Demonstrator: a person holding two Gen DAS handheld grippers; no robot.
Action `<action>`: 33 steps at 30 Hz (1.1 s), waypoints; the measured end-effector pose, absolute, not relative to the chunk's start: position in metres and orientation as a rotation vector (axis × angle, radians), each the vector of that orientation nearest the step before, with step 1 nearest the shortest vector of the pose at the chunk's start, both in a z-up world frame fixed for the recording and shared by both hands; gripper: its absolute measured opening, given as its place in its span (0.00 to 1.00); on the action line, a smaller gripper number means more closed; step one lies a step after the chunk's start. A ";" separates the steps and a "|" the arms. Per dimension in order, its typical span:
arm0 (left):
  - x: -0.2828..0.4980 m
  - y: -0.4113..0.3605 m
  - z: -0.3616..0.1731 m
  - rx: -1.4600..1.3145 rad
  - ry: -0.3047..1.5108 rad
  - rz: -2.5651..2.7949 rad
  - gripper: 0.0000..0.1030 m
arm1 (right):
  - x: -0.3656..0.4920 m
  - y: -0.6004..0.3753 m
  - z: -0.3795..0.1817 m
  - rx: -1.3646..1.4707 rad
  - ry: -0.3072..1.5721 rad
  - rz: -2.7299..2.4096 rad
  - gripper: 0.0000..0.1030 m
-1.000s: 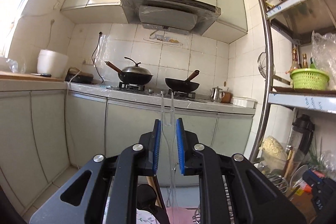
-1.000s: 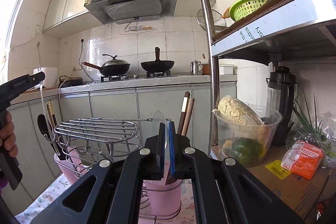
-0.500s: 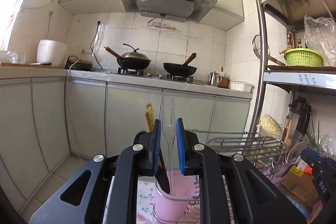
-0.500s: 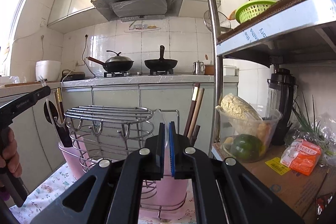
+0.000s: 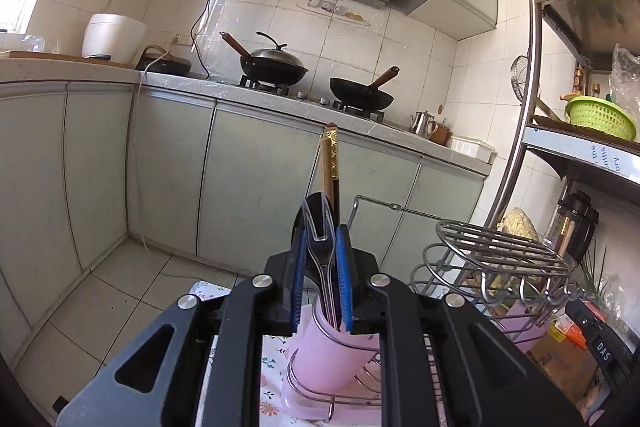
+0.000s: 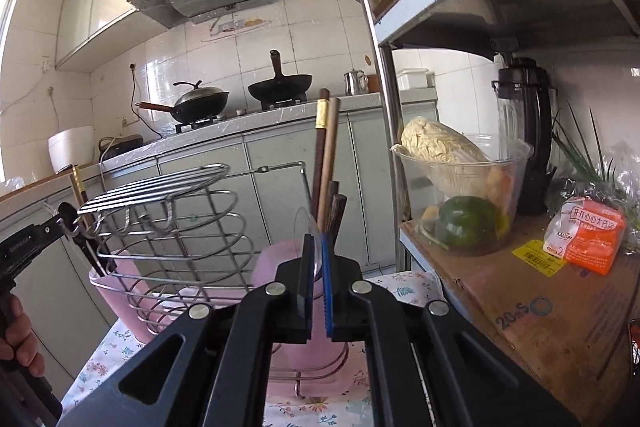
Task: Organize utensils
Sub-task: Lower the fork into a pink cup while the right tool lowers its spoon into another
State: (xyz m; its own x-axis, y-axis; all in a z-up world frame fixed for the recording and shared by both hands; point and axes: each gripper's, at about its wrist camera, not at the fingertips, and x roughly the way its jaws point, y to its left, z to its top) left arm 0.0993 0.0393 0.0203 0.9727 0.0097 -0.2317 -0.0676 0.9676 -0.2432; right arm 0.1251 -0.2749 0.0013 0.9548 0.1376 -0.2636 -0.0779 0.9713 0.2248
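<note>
In the left wrist view my left gripper (image 5: 321, 231) is shut on a clear plastic fork (image 5: 318, 227), tines up, its handle reaching down into a pink cup (image 5: 328, 351) in the wire rack (image 5: 492, 255). Chopsticks (image 5: 330, 167) and a black spoon (image 5: 316, 201) stand in that cup behind the fork. In the right wrist view my right gripper (image 6: 316, 239) is shut on a clear plastic spoon (image 6: 305, 229), just above another pink cup (image 6: 276, 263) holding brown chopsticks (image 6: 326, 155). The left gripper (image 6: 28, 241) shows at the left edge there, in a hand (image 6: 18, 331).
A metal shelf post (image 6: 384, 87) rises right of the rack. On the shelf's cardboard (image 6: 540, 307) sit a clear bowl of vegetables (image 6: 460, 187), a blender (image 6: 524, 131) and an orange packet (image 6: 588, 239). A floral cloth (image 6: 108, 347) lies under the rack. Counter with woks (image 5: 276, 67) behind.
Both grippers have come down toward the rack. The fork's handle now dips into the left pink cup. The right gripper has rolled and sits closer over its cup with the spoon.
</note>
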 end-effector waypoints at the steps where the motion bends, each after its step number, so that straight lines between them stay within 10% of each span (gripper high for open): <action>1: 0.103 0.041 0.021 -0.258 0.238 0.037 0.14 | 0.129 -0.277 0.003 0.212 0.280 0.112 0.03; 33: 0.134 0.048 0.026 -0.295 0.335 -0.036 0.14 | 0.155 -0.289 0.081 0.102 0.318 0.247 0.02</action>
State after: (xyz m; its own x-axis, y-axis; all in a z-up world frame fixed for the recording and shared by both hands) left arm 0.1339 0.0484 0.0259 0.9441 -0.0837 -0.3189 -0.0137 0.9565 -0.2914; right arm 0.1553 -0.2890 0.0807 0.9200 0.2561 -0.2968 -0.2239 0.9647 0.1383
